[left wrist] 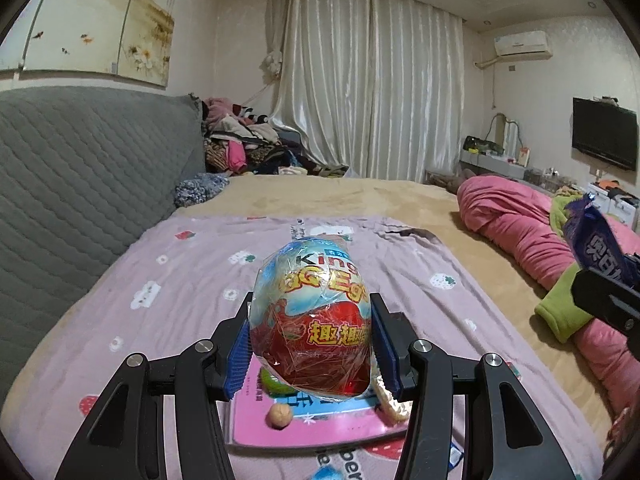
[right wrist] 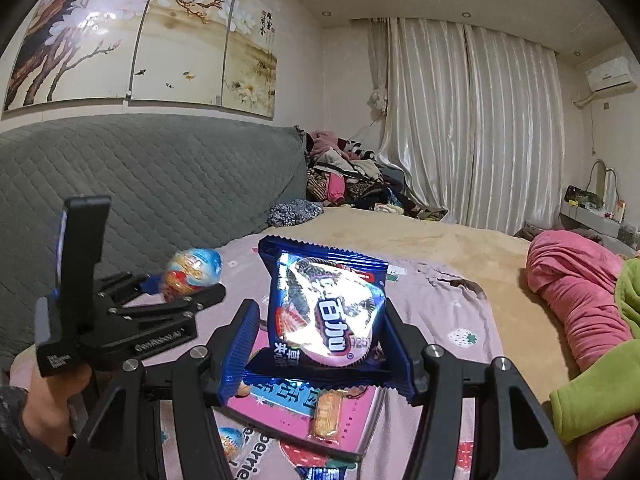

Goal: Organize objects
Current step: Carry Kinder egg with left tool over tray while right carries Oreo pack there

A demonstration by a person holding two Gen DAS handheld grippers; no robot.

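Observation:
My left gripper [left wrist: 310, 340] is shut on a foil-wrapped chocolate egg [left wrist: 312, 320] and holds it above a pink book [left wrist: 312, 420] on the bed. A small round nut [left wrist: 279, 416], a green thing and a biscuit packet [left wrist: 390, 404] lie on the book. My right gripper [right wrist: 320, 344] is shut on a blue cookie packet [right wrist: 326, 308], held above the same pink book [right wrist: 300, 408], where a small orange snack packet [right wrist: 327, 420] lies. The left gripper with the egg [right wrist: 194, 272] shows at the left in the right wrist view; the blue packet [left wrist: 596, 240] shows at the right edge in the left wrist view.
The bed has a lilac strawberry-print sheet [left wrist: 160, 280] over a tan blanket [left wrist: 360, 196]. A grey quilted headboard [left wrist: 80, 180] runs along the left. A pink duvet [left wrist: 520, 232] and a green cloth [left wrist: 560, 308] lie on the right. Clothes are piled at the far end [left wrist: 248, 144].

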